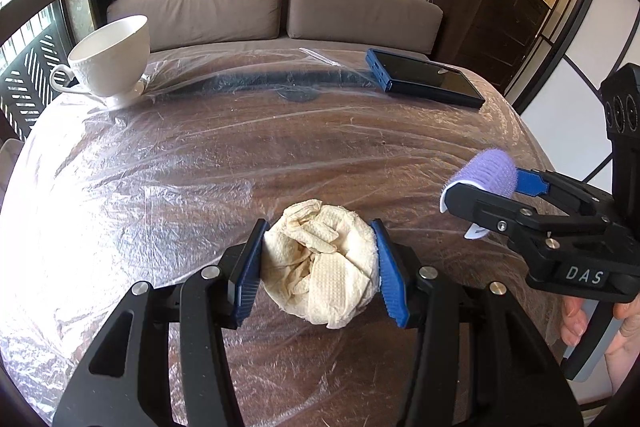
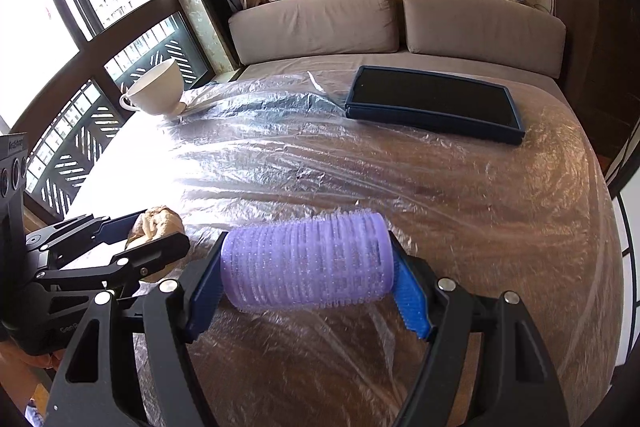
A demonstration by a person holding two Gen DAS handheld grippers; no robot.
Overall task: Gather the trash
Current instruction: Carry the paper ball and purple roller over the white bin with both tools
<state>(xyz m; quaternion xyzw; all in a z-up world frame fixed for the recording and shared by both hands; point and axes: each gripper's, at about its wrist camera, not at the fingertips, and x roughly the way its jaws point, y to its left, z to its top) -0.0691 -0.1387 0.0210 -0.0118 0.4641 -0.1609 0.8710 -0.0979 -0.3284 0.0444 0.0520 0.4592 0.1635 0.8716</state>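
In the left wrist view the left gripper (image 1: 318, 269) clamps a crumpled paper wad (image 1: 320, 263) over the table's (image 1: 200, 167) near edge, its underside hidden, while in the right wrist view the right gripper (image 2: 306, 269) pinches a bristly purple hair roller (image 2: 306, 261) endwise, a tilted white cup (image 2: 154, 93) perhaps overhanging the far left corner beside a dark tray (image 2: 434, 103) on wrinkled plastic film (image 2: 400, 187)

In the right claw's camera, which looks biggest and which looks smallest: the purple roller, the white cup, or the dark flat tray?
1. Dark flat tray
2. Purple roller, nearly as big, but it sits closest to the camera
3. White cup, far away
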